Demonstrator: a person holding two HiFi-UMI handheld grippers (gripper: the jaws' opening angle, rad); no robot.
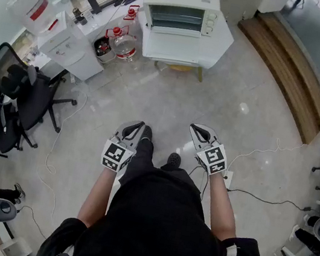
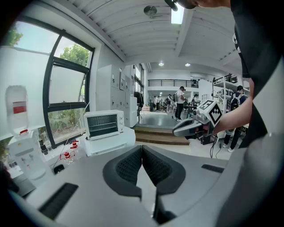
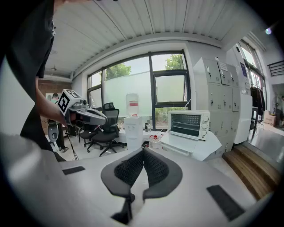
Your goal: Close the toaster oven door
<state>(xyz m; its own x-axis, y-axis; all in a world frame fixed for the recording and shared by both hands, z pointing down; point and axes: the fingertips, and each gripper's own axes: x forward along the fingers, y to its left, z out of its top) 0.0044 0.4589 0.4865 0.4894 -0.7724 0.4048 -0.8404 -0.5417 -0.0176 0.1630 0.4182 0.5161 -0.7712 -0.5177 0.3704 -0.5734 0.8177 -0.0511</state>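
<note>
Looking down from the head view, the left gripper [image 1: 137, 128] and the right gripper [image 1: 199, 130] sit side by side in front of the person's body. Both have their fingers clenched together on nothing, tips aimed forward and a little down over the floor [image 1: 171, 102]. Well ahead of those fingertips, far out of reach, stands the toaster oven [image 1: 182, 9] on a white stand [image 1: 221, 40]. Its door [image 1: 173, 46] is dropped flat toward the person, so the racks inside show. Water jugs [image 1: 124, 43] stand ahead and left of the fingers, and an office chair [image 1: 28, 92] sits off to their left. From the left gripper view, the two dark pads meet tip to tip with nothing between them; the oven lies far beyond and to the left of them, and the other gripper hangs just to their right. From the right gripper view, the pads are likewise pressed shut and empty. The oven, door hanging open, sits far beyond and slightly right of the tips, with a water dispenser [image 3: 132, 128] left of it. The task looks not yet begun. I judge the tools are carried low and closed because the person has to walk over first, and shut fingers make a firm blunt end for lifting the door's front edge and pushing it home; no grasp seems needed.
</note>
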